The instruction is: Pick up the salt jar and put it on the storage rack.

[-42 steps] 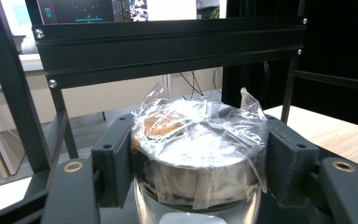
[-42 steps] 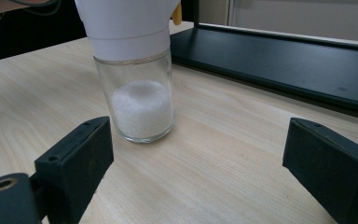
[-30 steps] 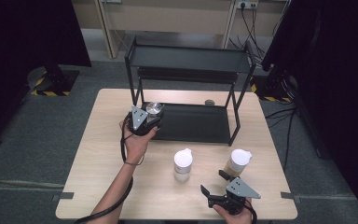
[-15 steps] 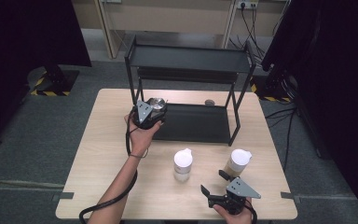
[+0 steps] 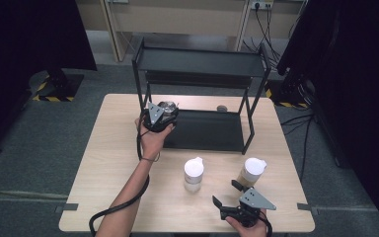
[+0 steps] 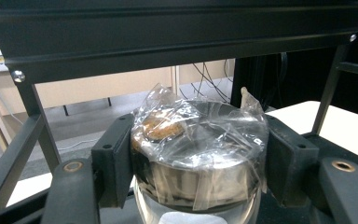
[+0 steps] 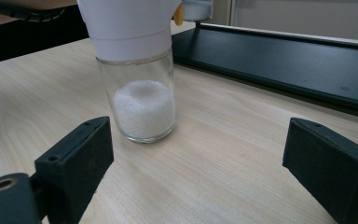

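Round steel tin (image 6: 200, 175), crinkled clear wrap (image 6: 200, 126)

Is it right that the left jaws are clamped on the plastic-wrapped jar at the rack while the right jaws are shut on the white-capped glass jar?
Not quite. The right gripper is open: in the right gripper view the white-capped jar stands ahead of its spread jaws, untouched. The left gripper does clamp the wrapped jar at the rack.

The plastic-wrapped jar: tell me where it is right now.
The plastic-wrapped jar is clamped in the left gripper, at the left front corner of the black rack, just over the lower shelf.
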### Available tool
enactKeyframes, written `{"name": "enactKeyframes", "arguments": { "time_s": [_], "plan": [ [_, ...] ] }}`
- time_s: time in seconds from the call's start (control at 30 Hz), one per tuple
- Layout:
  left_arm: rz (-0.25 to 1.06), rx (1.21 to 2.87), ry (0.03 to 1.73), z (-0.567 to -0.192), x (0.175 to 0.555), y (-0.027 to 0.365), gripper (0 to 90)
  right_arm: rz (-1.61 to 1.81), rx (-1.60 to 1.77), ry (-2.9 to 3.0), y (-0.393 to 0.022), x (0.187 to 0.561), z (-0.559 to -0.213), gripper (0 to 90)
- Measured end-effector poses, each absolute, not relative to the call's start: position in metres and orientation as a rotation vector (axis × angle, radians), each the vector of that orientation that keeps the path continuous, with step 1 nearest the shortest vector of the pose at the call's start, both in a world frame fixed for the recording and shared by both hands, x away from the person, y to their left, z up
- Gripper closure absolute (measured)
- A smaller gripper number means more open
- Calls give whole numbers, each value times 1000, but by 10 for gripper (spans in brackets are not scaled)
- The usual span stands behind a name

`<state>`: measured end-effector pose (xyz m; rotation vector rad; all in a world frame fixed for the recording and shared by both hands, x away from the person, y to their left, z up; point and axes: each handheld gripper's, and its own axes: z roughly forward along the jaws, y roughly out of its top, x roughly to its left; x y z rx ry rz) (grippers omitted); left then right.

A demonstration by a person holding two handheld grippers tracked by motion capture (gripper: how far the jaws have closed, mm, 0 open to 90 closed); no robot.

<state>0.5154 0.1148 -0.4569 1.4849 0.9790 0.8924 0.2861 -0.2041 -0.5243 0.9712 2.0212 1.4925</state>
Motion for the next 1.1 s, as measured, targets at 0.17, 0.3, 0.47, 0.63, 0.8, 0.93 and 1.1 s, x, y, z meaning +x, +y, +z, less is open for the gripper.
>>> {"name": "enactKeyframes", "arguments": {
  "time_s": [0.17,0.3,0.47,0.63,0.8,0.93,1.1],
  "plan": [
    [884,1490,998,-461,521,113,350,1490,970,2026,-204,287,-524,87],
    [880,1496,1013,-467,524,111,350,1492,969,2026,-204,287,-524,87],
    [877,1508,1020,-476,526,109,350,1493,968,2026,-204,286,-524,87],
    [874,1514,1023,-482,526,107,350,1494,967,2027,-204,286,-524,88],
    [872,1515,1042,-488,527,107,349,1492,963,2028,-204,286,-524,87],
    [871,1509,1048,-491,528,106,350,1494,964,2027,-204,286,-524,88],
    [875,1516,1045,-493,529,103,349,1492,961,2027,-204,286,-524,88]
  ]
}}
